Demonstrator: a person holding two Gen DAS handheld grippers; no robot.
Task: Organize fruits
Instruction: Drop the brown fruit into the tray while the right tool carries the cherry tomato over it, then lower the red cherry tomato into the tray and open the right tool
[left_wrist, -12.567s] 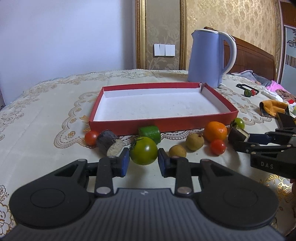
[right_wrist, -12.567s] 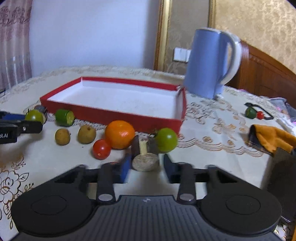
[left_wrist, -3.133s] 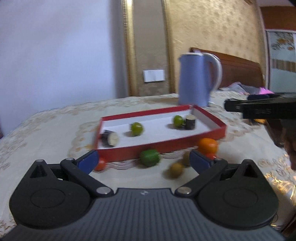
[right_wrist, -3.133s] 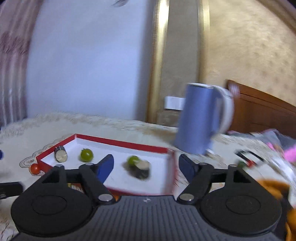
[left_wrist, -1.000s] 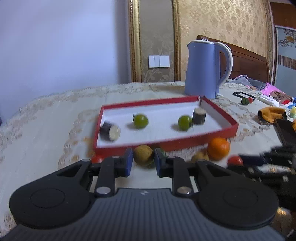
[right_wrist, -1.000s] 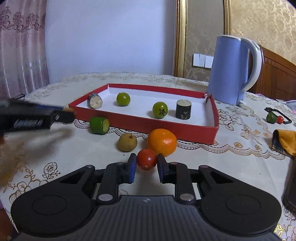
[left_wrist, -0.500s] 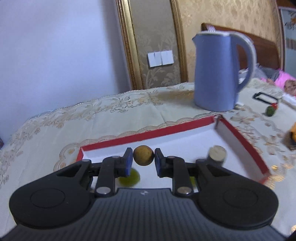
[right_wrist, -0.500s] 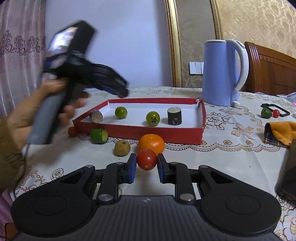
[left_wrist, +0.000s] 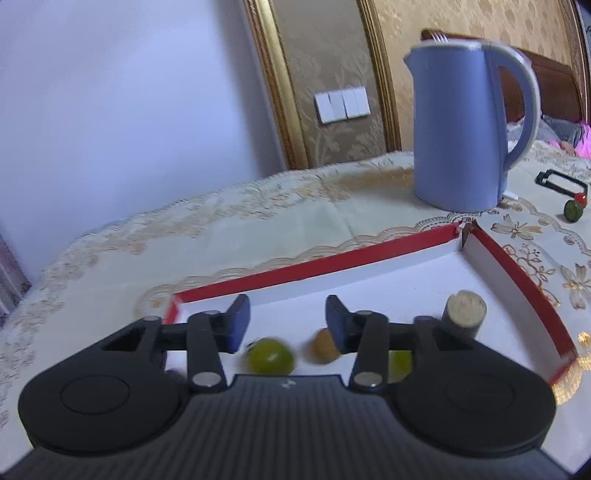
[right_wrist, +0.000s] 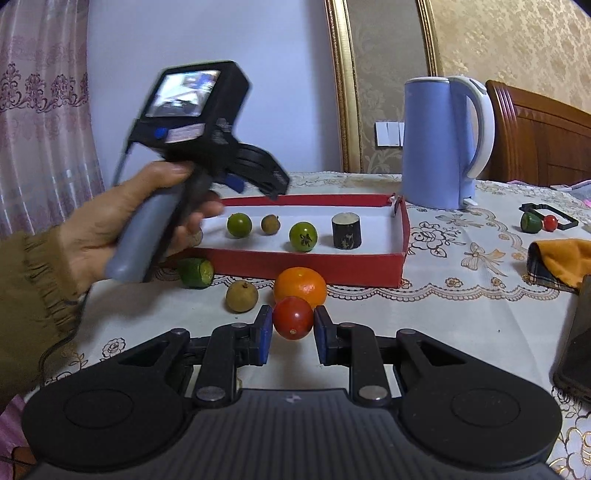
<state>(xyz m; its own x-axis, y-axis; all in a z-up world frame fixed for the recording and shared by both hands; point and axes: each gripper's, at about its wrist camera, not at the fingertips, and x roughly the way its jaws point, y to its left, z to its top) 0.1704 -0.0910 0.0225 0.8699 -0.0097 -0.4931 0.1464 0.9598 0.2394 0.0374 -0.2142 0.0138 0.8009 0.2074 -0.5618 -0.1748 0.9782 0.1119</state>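
Right wrist: lace tablecloth (right_wrist: 461, 295), gold-patterned wallpaper (right_wrist: 498, 40).

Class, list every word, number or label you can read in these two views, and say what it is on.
No text is readable.
White label on the left claw's housing: blurred.
Its screen: blurred image, no words.
Emblem on the right claw's housing: a mark, no letters.

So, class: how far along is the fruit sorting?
Done: five pieces lie in the tray, including the longan below the open left gripper. In hand: the right gripper grips a tomato. Left outside: orange, second longan, cut lime.
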